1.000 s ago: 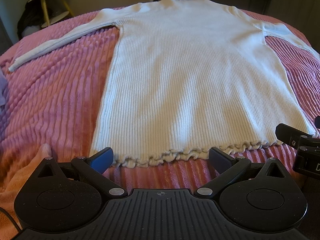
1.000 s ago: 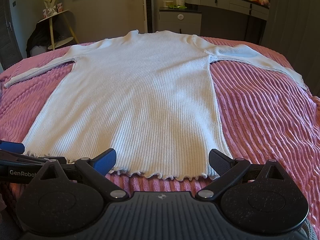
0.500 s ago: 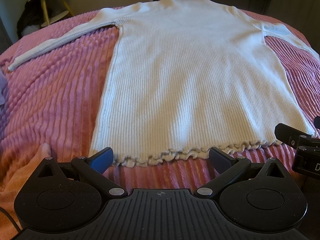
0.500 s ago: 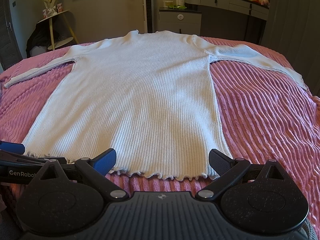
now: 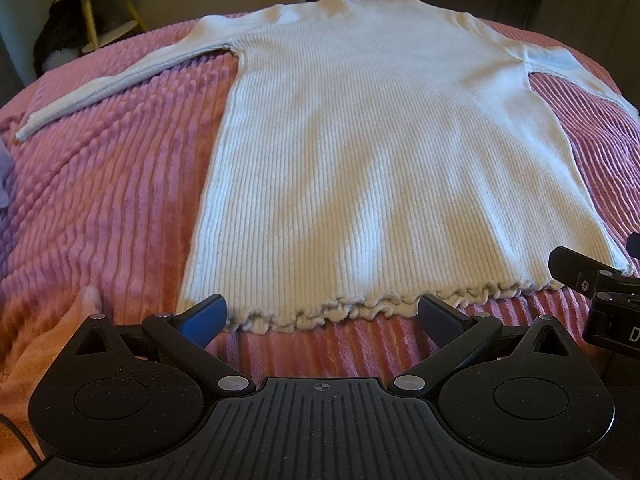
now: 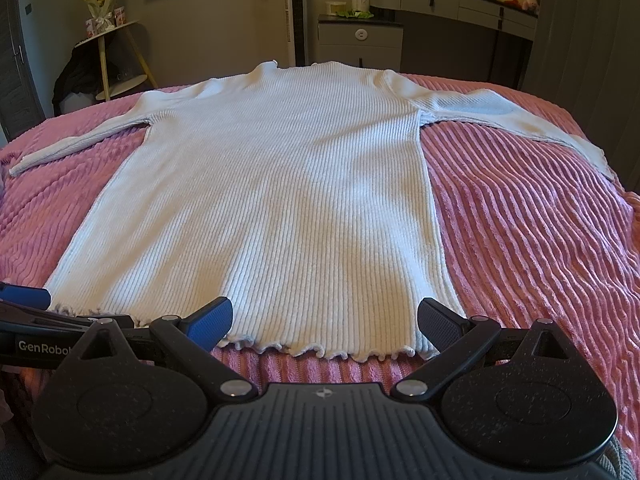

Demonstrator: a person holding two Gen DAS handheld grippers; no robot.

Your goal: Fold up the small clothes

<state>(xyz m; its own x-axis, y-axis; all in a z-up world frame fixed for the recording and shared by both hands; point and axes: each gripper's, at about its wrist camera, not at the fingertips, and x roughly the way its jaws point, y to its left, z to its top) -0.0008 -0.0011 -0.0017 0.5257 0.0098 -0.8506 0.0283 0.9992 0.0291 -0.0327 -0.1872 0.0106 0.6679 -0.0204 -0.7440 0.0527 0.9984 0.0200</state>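
Observation:
A white ribbed long-sleeved top lies flat on a pink bedspread, both sleeves spread out and its frilled hem toward me. My left gripper is open just short of the hem's left half, nothing between its fingers. My right gripper is open at the hem's right half, its fingers over the hem's edge; whether they touch the cloth I cannot tell. Each gripper shows at the edge of the other's view.
A small round side table with a bouquet stands beyond the bed at the far left. A drawer unit and a dressing table stand behind the bed. An orange cloth lies at the near left.

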